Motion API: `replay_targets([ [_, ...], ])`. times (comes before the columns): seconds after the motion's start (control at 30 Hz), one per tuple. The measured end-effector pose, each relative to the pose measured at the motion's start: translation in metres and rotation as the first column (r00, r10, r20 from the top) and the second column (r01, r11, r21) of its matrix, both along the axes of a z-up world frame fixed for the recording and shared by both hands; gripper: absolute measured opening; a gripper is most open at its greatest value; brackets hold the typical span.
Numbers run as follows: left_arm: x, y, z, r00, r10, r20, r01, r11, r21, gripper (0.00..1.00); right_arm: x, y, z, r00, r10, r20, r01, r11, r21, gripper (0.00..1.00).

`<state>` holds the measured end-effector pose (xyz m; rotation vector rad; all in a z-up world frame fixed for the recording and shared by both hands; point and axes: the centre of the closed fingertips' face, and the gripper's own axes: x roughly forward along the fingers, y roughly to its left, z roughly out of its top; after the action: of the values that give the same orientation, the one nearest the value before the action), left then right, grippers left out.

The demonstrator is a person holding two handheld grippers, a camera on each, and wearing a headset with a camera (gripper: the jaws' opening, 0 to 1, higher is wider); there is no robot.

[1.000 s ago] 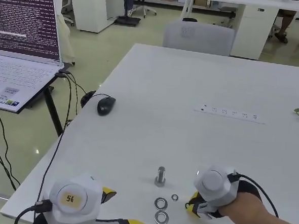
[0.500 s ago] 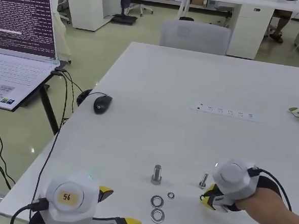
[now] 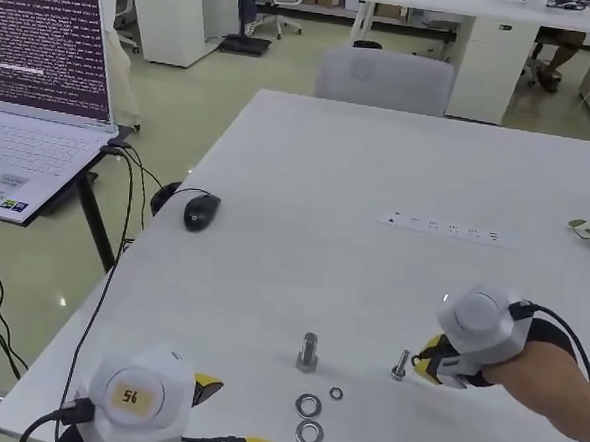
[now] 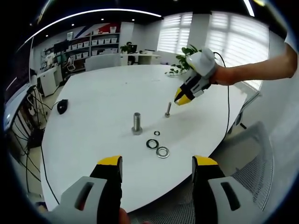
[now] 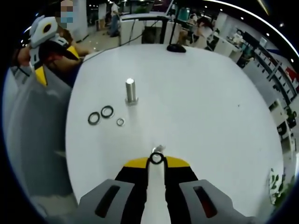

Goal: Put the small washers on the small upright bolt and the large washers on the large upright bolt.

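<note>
Small washer, seen in the right gripper view as a ring pinched between the nearly closed yellow tips of the right gripper.

Head view: the right gripper hangs just beside the small upright bolt, at its 3 o'clock; whether they touch cannot be told. The large upright bolt stands at the small bolt's 9 o'clock, apart from it, on the white table. A loose small washer lies flat at 5 o'clock of the large bolt. The first large washer lies at the large bolt's 6 o'clock, with the second large washer just beyond it, also at 6 o'clock. Neither bolt carries a washer.

The left gripper is at 8 o'clock of the loose washers, near the table edge. In the left gripper view the jaws of the left gripper stand wide apart and hold nothing.

Far field, head view: computer mouse at 10 o'clock of the large bolt, power strip at 1 o'clock, laptop off the table at 10 o'clock.
</note>
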<state>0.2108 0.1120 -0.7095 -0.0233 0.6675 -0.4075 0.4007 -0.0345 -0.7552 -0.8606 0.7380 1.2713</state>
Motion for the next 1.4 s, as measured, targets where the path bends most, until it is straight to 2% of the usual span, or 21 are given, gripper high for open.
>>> replay_targets([
  [0.17,0.0,0.0,0.0,1.0,0.002,0.001,-0.002,1.0,-0.001,0.6,0.004,0.005,0.002,1.0,0.02,0.008,-0.02,1.0,-0.008,0.13],
  [0.43,0.002,0.001,0.002,1.0,0.003,0.004,-0.003,1.0,0.001,0.6,0.004,0.009,-0.002,0.999,0.048,-0.001,-0.048,0.998,-0.037,0.13],
  [1.4,0.0,0.007,0.001,1.0,0.022,0.002,-0.022,1.0,-0.002,0.6,0.008,0.015,-0.011,0.997,0.069,-0.02,-0.071,0.993,-0.095,0.13],
])
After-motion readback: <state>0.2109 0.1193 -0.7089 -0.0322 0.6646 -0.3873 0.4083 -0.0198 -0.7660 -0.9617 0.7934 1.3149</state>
